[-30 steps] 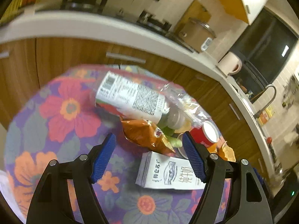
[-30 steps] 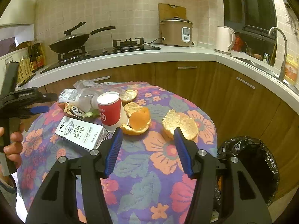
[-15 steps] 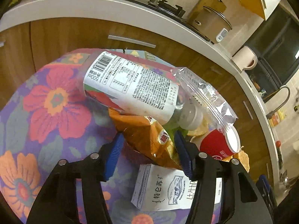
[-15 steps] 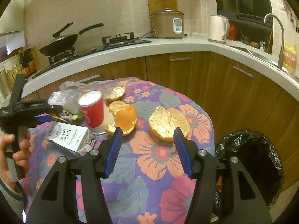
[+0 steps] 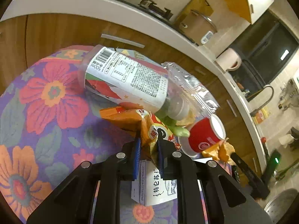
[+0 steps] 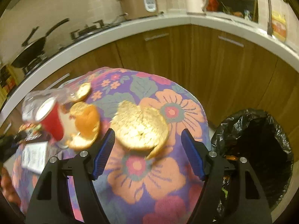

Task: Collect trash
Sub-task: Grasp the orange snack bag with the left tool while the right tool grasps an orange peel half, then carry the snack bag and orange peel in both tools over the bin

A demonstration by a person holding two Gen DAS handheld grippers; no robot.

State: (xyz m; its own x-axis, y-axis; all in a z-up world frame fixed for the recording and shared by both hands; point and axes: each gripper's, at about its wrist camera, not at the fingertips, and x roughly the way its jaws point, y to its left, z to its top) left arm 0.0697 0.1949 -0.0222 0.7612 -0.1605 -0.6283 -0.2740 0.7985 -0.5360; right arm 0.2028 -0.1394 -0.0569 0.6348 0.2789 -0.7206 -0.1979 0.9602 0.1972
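My left gripper [image 5: 147, 154] is shut on the orange snack wrapper [image 5: 142, 123], pinching its lower end. Behind it lies a plastic bottle [image 5: 123, 80] on its side, a clear plastic bag [image 5: 190, 87], a red paper cup [image 5: 205, 136] and orange peel [image 5: 220, 149]. A white milk carton [image 5: 158, 188] lies under the fingers. My right gripper [image 6: 148, 152] is open, its fingers on either side of a large pale peel [image 6: 140, 128] on the floral table [image 6: 145, 177]. A second orange peel [image 6: 86, 127] and the red cup [image 6: 50, 119] lie to its left.
A bin lined with a black bag [image 6: 257, 149] stands right of the table. Wooden cabinets and a white counter [image 6: 205, 20] with a rice cooker [image 6: 140, 3], kettle and stove curve behind. The milk carton [image 6: 34, 155] lies at the left.
My left gripper has closed on the orange snack wrapper. My right gripper has moved forward and down until its open fingers flank the large pale peel.
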